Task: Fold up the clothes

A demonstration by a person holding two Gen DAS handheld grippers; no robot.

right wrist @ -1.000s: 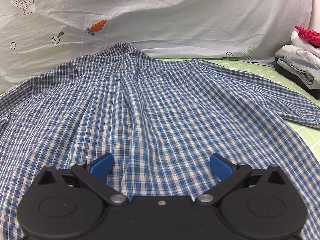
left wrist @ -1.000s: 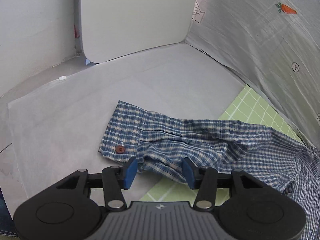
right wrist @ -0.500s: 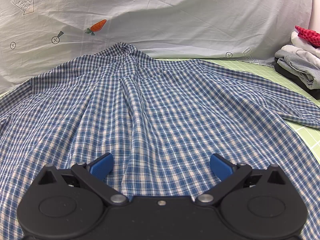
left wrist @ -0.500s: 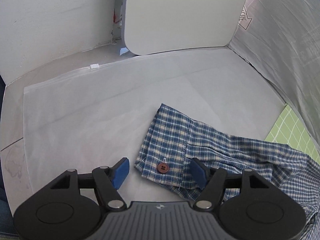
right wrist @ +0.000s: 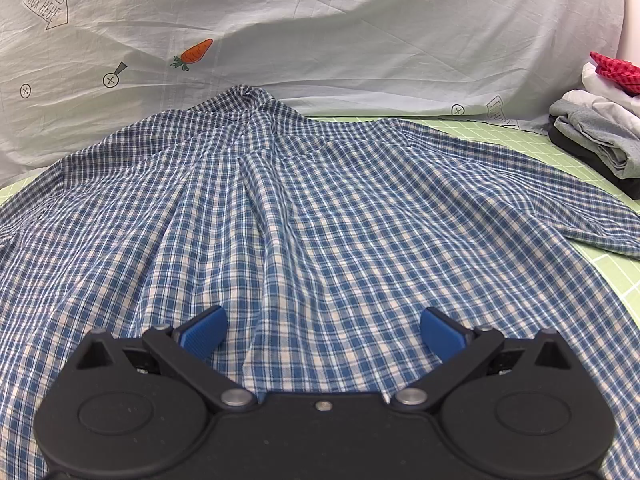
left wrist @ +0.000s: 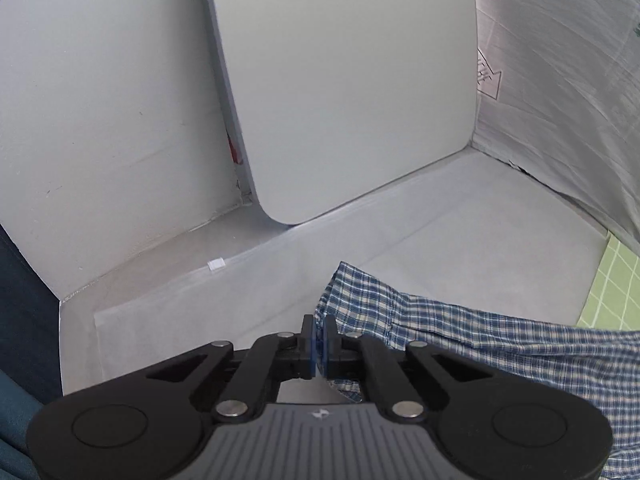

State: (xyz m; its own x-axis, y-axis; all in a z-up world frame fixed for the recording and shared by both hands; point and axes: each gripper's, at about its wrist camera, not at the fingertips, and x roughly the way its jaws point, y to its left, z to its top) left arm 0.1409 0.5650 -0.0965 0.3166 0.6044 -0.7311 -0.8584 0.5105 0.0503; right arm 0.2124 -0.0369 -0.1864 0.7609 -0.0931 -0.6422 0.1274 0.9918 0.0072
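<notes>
Pressed together on my left gripper (left wrist: 319, 347), the jaws pinch the edge of the plaid shirt's cuff (left wrist: 352, 300), the blue pads nearly meeting with a sliver of checked cloth between them. From that pinch the sleeve (left wrist: 500, 344) trails off to my right across the white sheet (left wrist: 460, 240) covering the table, and a corner of the green grid mat (left wrist: 616, 284) shows beyond it. White panels (left wrist: 344, 92) stand upright behind the sheet. On my right gripper (right wrist: 322, 332) the jaws are spread wide, hovering low over the plaid shirt (right wrist: 320, 208) with no cloth between the pads. The shirt's body lies spread flat on the green mat, its collar (right wrist: 250, 98) at the far end touching the draped white backdrop (right wrist: 320, 32), which carries a printed carrot (right wrist: 194, 52). At the far right edge of the mat sits a stack of folded clothes (right wrist: 596, 132), grey and white with a red checked piece on top, well apart from the shirt's body.
</notes>
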